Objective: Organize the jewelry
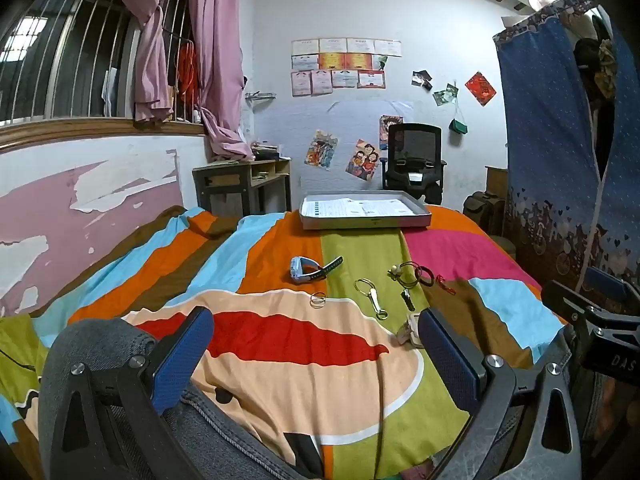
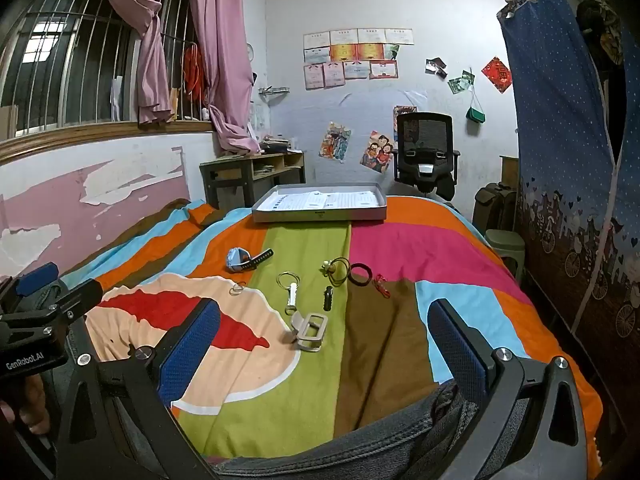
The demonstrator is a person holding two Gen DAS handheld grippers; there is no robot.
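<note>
Both the left gripper (image 1: 316, 344) and right gripper (image 2: 324, 336) are spread wide, holding nothing. Ahead of the fingers, the watch (image 2: 240, 260), rings and bands lie loose; the tray (image 2: 320, 215) beyond holds no jewelry, so nothing looks sorted yet.

Bedsheet (image 2: 384, 248): orange, green, pink, blue, brown patches. Tray (image 2: 320, 215): grey. Watch (image 2: 240, 260): light blue. Claw pads (image 2: 188, 352): blue.

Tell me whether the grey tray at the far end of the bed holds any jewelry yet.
No jewelry shows in it. The grey tray holds only printed paper sheets, while the watch and the other pieces lie on the bedspread.
</note>
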